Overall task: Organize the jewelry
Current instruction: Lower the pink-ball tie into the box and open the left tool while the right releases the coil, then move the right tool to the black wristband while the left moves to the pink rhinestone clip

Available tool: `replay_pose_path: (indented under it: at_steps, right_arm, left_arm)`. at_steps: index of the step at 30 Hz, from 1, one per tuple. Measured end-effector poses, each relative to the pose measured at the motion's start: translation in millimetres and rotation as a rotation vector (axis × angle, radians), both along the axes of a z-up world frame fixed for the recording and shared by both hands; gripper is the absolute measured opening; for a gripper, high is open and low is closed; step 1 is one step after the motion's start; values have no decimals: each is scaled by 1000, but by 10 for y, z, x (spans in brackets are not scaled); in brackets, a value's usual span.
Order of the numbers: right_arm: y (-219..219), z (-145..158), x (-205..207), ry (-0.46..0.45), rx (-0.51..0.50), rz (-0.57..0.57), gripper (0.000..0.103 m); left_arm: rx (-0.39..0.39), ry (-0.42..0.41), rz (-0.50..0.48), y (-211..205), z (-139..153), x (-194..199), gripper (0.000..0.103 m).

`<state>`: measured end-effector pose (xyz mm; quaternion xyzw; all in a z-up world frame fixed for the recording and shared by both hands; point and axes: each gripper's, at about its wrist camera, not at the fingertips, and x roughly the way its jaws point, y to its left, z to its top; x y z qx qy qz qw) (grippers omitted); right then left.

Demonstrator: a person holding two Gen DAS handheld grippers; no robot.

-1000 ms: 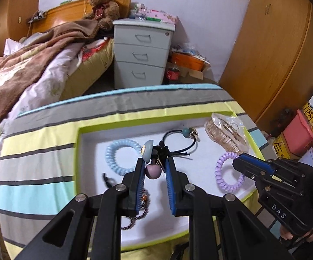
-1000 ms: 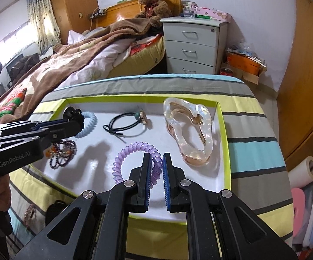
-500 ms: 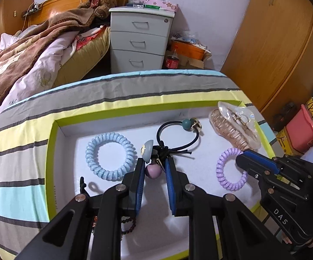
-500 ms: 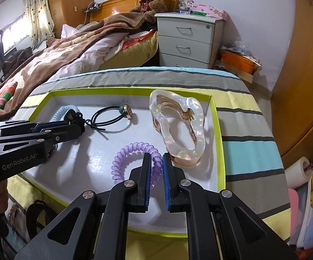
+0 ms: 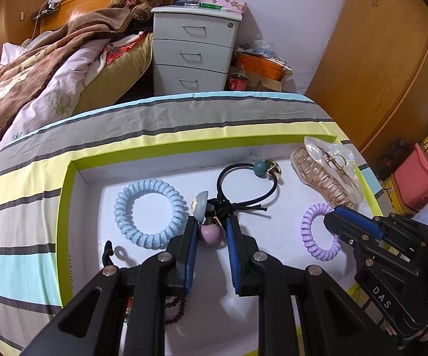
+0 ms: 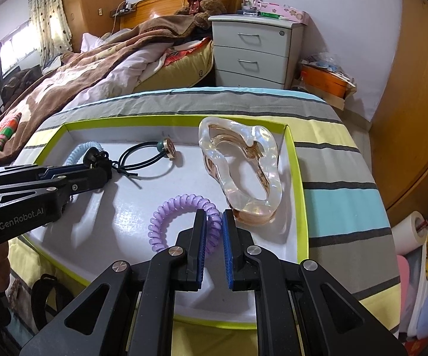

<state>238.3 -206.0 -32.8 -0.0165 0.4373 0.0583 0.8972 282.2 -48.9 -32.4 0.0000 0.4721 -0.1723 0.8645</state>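
**Both grippers clamped on hair ties inside the tray**

The left gripper (image 5: 209,231) is clamped on a black hair tie with charms (image 5: 211,221): a pink bead sits between the blue pads, and a grey dome charm stands just above the left fingertip. The tie's knot projects forward past the tips, toward the far wall of the tray.

The right gripper (image 6: 214,222) is clamped on the near right arc of a purple spiral hair tie (image 6: 181,216). The coil lies flat on the white floor, its ring extending left and forward of the fingers.

The white tray with green rim (image 5: 65,207) rests on a striped cloth (image 5: 21,207). A blue spiral hair tie (image 5: 148,213) lies flat, left of the left gripper. A black hair tie with teal bead (image 5: 251,182) lies ahead of it, its loop touching the knot of the held tie. A clear claw clip (image 6: 240,172) lies along the right wall, long axis running near to far, just beside the purple coil. A dark beaded bracelet (image 5: 175,311) lies under the left gripper.

Bare floor shows at the near centre, between the two grippers
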Motion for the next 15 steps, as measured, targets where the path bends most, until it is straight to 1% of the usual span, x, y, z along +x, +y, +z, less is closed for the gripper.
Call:
replay_pose_path:
  at_steps: [3,6,11,13,15]
  right_arm:
    - [-7,20,-5,-5,11,-2,11]
    - [-18,27,-12,-8,20,-7,12]
    - [-45,55,-54,-18,37,-11,16]
    - [-50,71,-68,-21,42,-14,18]
    - [-50,84,-85,-26,44,-19,21]
  left_arm:
    - [-6,5,7,16,4,2,22]
    - [-4,6,9,15,8,4,26]
    - [-7,-4,14,28,33,-12,34]
    - [-7,-10,16,26,54,-32,41]
    - [-9,-18,19,34,86,-55,43]
